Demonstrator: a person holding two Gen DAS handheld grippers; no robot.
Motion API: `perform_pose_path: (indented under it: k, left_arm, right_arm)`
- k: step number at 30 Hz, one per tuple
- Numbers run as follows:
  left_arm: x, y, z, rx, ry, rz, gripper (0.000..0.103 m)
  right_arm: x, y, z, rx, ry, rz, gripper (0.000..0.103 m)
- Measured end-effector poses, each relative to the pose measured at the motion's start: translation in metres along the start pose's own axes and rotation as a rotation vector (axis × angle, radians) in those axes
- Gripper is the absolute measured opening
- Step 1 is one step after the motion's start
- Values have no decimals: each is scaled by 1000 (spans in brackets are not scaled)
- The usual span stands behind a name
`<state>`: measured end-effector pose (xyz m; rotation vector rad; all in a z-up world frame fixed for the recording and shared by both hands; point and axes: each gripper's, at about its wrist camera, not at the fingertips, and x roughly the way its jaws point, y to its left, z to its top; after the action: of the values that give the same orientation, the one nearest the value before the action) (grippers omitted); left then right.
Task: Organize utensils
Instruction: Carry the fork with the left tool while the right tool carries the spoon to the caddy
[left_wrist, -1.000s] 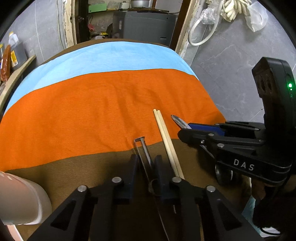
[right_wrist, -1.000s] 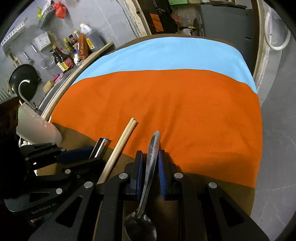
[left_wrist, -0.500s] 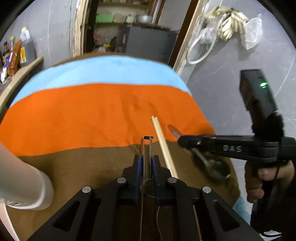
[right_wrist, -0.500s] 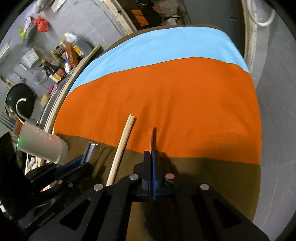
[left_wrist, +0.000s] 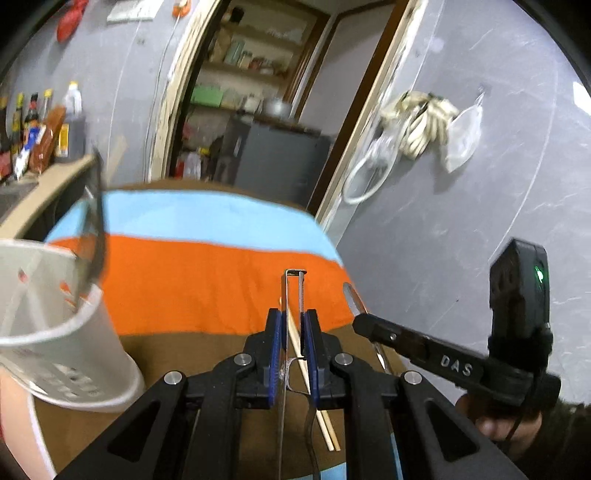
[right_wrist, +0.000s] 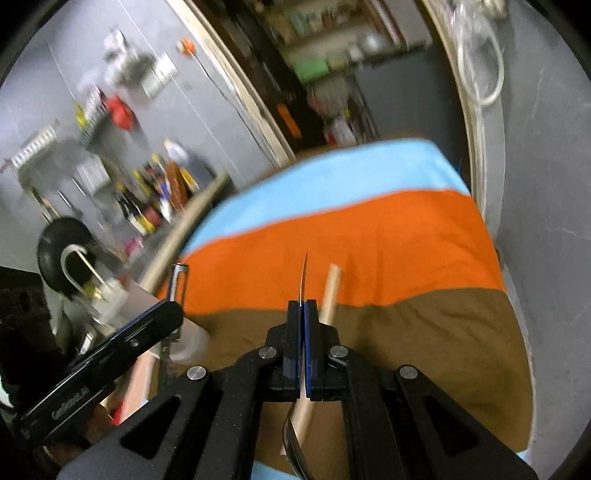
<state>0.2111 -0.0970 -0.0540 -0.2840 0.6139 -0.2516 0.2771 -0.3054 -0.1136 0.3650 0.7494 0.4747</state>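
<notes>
Gleaming thin and silvery, the spoon (right_wrist: 303, 275) shows edge-on between blue pads (right_wrist: 294, 343).

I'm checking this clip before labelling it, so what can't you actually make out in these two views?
- Left wrist view: the metal utensil, head cut off by the bottom edge.
- Left wrist view: the white holder, contents blurred.
- Right wrist view: the spoon seen edge-on, bowl hidden below the fingers.

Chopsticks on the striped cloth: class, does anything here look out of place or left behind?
Yes. The chopsticks lie loose on the brown band of the cloth, outside the white utensil holder, while both grippers hold other metal utensils.
</notes>
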Motion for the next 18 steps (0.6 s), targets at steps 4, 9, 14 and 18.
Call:
perform_pose_path:
  k: [4, 9, 14, 18]
  left_arm:
    - [-33, 10, 20, 5, -64, -21, 12]
    - [-81, 43, 47, -8, -170, 4, 12]
    - [-119, 100, 77, -67, -275, 65, 12]
    - [-135, 152, 95, -139, -355, 112, 12]
  right_arm:
    - [-17, 39, 8, -23, -124, 55, 2]
    - [-22, 101, 21, -84, -253, 169, 2]
    - [-3, 161, 35, -137, -311, 313, 2]
    - [22, 201, 44, -154, -354, 410, 2]
